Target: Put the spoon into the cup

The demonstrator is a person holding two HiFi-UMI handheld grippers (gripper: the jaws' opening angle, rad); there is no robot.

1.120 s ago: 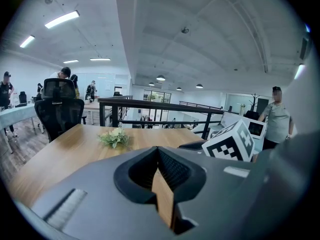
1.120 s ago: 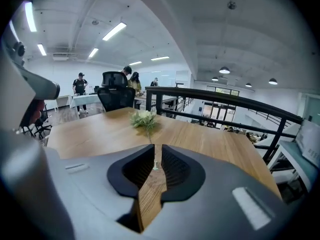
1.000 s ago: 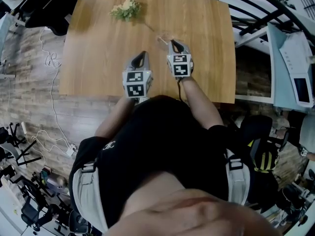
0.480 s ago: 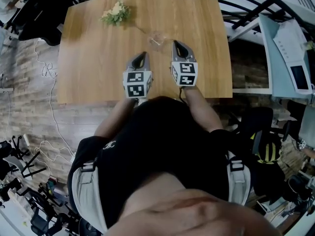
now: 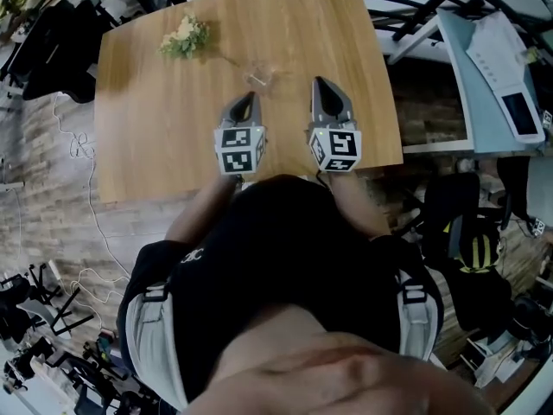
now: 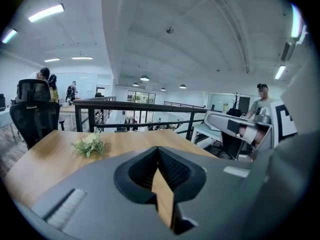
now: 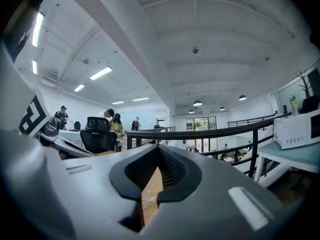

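QA: If both claws are empty, where's the spoon?

Me: Can't pick it out for sure. On the wooden table (image 5: 147,137) stands the glass cup (image 5: 258,75). A thin streak (image 5: 230,62) runs from the cup's rim toward the flower sprig (image 5: 184,35). I read that as the handle, so the spoon is in the cup. It could be the sprig's stem, too small to tell.

QA: Claw state?

Me: On my right gripper (image 5: 317,82) the jaws are pressed together with nothing between them, just table wood through the slit. It's right of the cup and apart from it. My left gripper (image 5: 251,96) is the same, closed and empty, with its tip just on my side of the cup.

QA: Risks?

Me: Left tip is the worry. Any nudge forward clips the cup. It's light clear glass with a handle leaning out one side, so it would likely tip toward the sprig or skid. The right one swinging inward would do the same.

QA: Axis?

Me: If the streak is the spoon, the long axis slants from the cup toward the sprig. Bowl end sits in the cup, handle end points at the sprig, away from me.
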